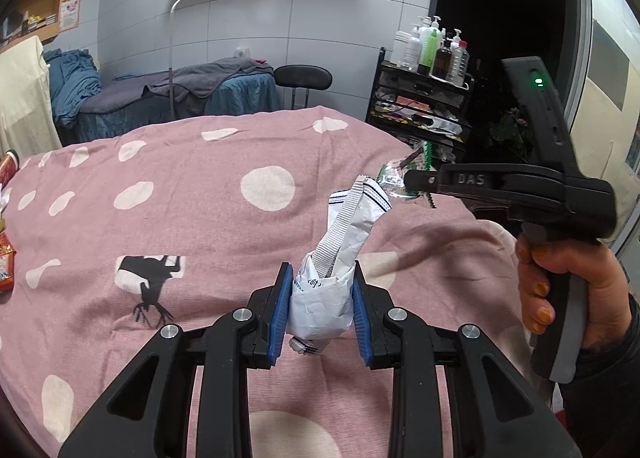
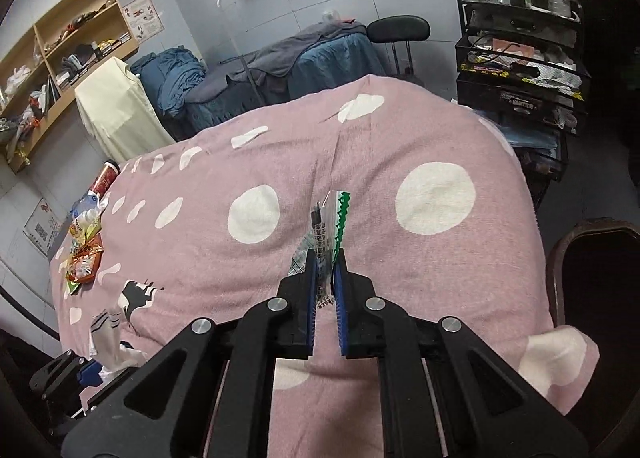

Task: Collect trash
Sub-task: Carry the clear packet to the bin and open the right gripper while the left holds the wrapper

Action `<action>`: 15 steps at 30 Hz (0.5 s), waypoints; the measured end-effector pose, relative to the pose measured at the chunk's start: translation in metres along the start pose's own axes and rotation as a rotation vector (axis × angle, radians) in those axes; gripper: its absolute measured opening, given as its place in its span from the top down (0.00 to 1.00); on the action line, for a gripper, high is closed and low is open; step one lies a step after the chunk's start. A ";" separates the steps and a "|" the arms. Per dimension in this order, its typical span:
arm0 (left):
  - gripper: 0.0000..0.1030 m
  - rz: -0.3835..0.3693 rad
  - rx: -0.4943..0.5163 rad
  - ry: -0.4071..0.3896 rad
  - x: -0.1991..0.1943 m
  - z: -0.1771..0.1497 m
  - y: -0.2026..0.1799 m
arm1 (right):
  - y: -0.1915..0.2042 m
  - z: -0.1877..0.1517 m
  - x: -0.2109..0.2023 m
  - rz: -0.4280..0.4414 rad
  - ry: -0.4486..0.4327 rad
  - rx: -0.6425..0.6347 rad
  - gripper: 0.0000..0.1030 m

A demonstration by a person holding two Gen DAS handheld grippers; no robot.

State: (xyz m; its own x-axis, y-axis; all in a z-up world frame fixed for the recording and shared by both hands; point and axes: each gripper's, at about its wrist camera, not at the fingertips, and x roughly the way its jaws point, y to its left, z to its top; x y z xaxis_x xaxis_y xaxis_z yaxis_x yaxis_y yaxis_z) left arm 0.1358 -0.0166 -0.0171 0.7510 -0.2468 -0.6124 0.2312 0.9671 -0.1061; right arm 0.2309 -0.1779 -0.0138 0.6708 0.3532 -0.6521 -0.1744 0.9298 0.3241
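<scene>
Both tools are carrying trash clear of the bed.
Left tool (image 1: 322,298) is clamping a crumpled white packet (image 1: 340,258); right tool (image 2: 326,278) is pinching a clear wrapper (image 2: 328,225), both held up for disposal.

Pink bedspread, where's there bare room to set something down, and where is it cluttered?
The pink bedspread is bare across its middle and far end, toward the black cart. It is crowded along the left edge, where snack wrappers and a red can lie.
</scene>
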 end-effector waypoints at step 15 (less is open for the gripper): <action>0.72 -0.117 0.094 -0.005 0.002 0.002 -0.060 | -0.061 -0.044 -0.084 -0.058 -0.120 0.133 0.91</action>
State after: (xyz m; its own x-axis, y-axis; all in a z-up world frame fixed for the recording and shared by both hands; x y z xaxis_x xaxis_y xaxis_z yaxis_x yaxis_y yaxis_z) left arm 0.1245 -0.0749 -0.0103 0.7185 -0.3577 -0.5965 0.3737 0.9218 -0.1028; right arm 0.1531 -0.2598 -0.0090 0.7597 0.2771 -0.5883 -0.0416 0.9235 0.3813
